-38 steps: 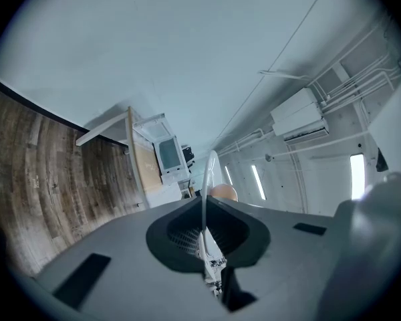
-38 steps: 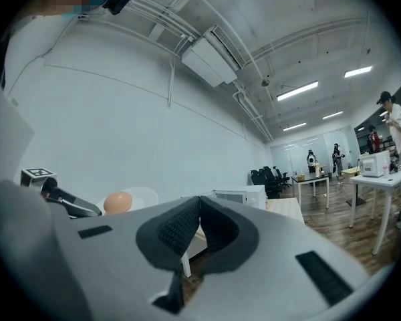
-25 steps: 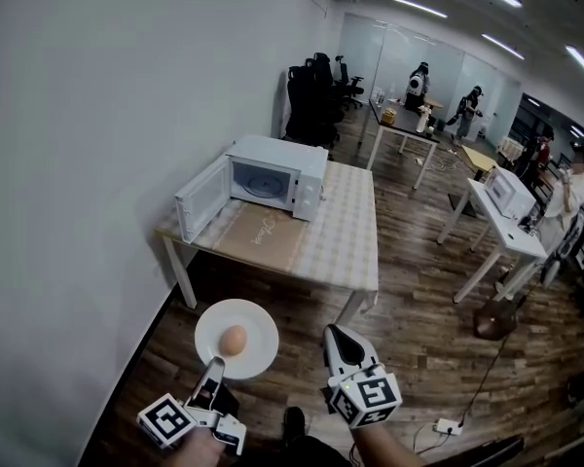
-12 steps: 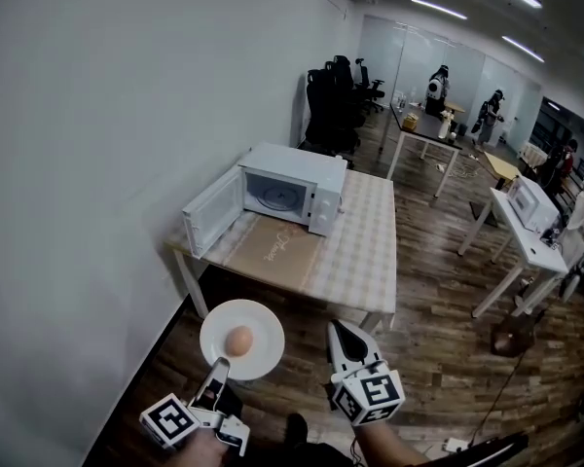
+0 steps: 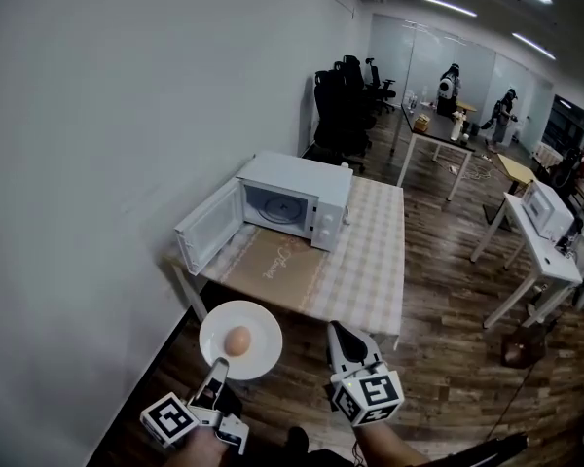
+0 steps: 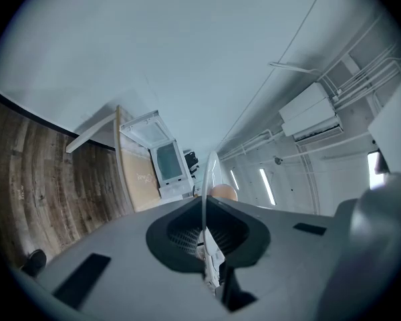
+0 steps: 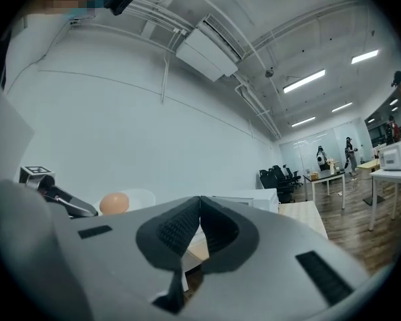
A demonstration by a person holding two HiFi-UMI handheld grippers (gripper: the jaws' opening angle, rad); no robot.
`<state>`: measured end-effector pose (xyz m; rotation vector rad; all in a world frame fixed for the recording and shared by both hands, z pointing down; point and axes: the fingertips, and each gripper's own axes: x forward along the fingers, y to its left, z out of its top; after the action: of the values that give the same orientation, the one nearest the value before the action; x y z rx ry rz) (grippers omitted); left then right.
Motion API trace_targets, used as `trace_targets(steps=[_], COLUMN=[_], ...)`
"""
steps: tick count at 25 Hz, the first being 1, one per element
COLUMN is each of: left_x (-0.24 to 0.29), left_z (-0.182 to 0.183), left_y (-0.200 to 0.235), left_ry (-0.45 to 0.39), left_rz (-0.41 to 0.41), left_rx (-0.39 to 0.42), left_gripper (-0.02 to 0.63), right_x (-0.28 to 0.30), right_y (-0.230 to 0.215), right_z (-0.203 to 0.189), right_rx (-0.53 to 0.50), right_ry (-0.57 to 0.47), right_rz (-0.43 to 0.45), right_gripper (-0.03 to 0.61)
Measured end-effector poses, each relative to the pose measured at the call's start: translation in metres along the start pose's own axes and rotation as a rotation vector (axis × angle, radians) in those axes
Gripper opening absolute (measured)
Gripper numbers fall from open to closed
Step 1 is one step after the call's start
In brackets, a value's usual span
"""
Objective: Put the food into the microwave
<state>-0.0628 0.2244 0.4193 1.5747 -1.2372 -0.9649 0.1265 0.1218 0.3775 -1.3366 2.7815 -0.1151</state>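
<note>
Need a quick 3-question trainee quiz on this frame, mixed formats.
1. True or false: the microwave door is open.
2. What lies on the plate? A) egg B) bread C) nothing
3. Fill in: the left tongs grip the plate by its ____, while the right tongs are shut and empty.
Key: 1 true; 2 A; 3 rim.

Bright, even indoor light comes from long ceiling strip lights point(image 5: 448, 6). The white wall point(image 5: 127, 115) reads pale grey-blue. A soft shadow lies under the table point(image 5: 370, 270). Every view bends strongly at its edges, and both gripper views have dark rounded corners. The right gripper point(image 7: 200, 199), close to its lens, looks soft.
</note>
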Motion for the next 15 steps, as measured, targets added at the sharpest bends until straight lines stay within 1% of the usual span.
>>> trace_targets(steps=[6, 9, 12, 15], left_x=[0.035, 0.052, 0.066, 0.082], left_z=[-0.008, -0.013, -0.017, -0.018], left_y=[0.0, -0.002, -0.005, -0.006], left_ry=[-0.008, -0.014, -0.028, -0.037], left_rz=[0.031, 0.042, 0.05, 0.054], left_rx=[0.008, 0.007, 0.028, 0.019], left_gripper=[0.015, 0.015, 0.015, 0.015], right_x=[0.019, 0.025, 0.032, 0.04], right_y=[-0.034, -0.052, -0.066, -0.081], right_z=[-0.001, 0.001, 0.005, 0.004], right_rx=[0.025, 0.019, 0.006, 0.005], right_ry=[0.002, -0.002, -0.012, -0.015], right_rz=[0.011, 0.018, 0.033, 0.046], right_gripper=[0.009, 0.009, 0.009, 0.009])
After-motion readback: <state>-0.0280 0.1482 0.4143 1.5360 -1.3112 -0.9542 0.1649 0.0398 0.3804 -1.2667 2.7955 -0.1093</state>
